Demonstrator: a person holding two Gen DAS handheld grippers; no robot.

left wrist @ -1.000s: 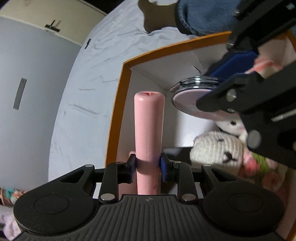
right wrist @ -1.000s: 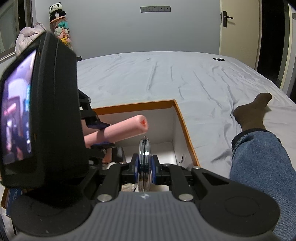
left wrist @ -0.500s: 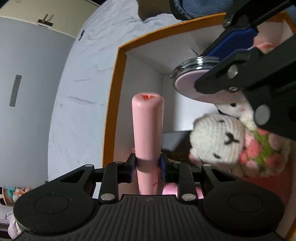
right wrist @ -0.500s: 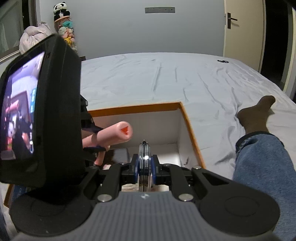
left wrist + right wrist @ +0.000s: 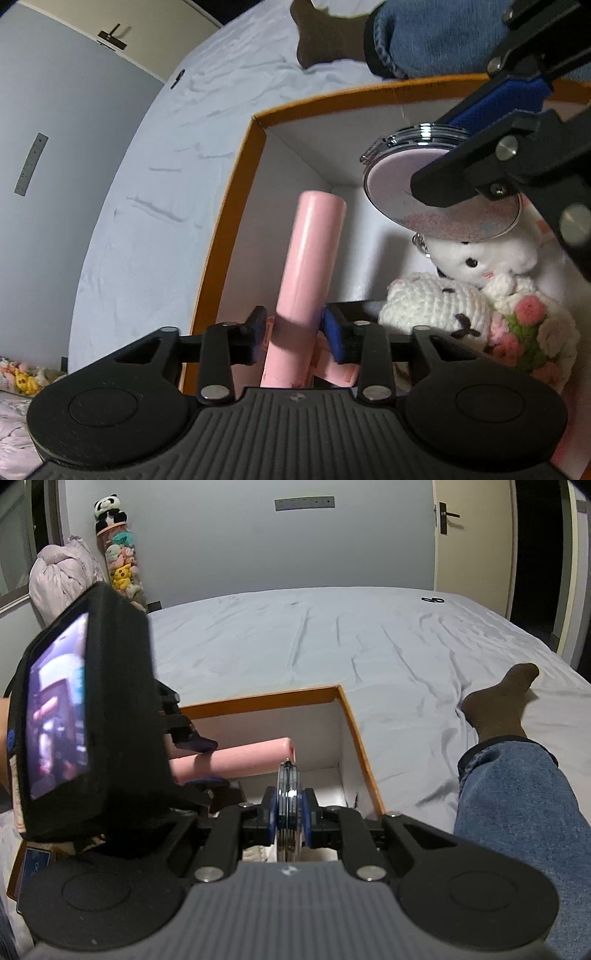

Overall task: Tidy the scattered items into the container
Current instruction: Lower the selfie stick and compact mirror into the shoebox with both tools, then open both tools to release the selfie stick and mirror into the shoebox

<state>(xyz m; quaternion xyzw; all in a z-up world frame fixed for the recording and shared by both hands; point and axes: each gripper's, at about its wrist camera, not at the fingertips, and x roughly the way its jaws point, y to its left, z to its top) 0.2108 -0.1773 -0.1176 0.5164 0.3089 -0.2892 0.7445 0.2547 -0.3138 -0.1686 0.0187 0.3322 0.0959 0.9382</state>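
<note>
An orange-rimmed white box (image 5: 236,206) sits on the bed. Over its near-left corner my left gripper (image 5: 295,328) holds its jaws around a pink tube (image 5: 314,251). The jaws are opening, and the tube leans right with a gap at the left pad. A pink item (image 5: 336,373) lies under it. My right gripper (image 5: 290,808) is shut on a round silver compact mirror (image 5: 288,775), held edge-up over the box. In the left wrist view the mirror (image 5: 399,192) hangs above a white plush (image 5: 480,254), a crocheted toy (image 5: 436,302) and knitted flowers (image 5: 528,325) in the box.
A person's leg in jeans (image 5: 517,812) with a dark sock (image 5: 498,701) lies on the grey bedsheet (image 5: 332,638) right of the box. A small dark object (image 5: 433,600) lies at the bed's far side. Soft toys (image 5: 120,561) stand stacked by the wall.
The left jaws have parted and the pink tube, gripped straight before, now leans right between them, lower in the box. The right gripper and the mirror have not moved.
</note>
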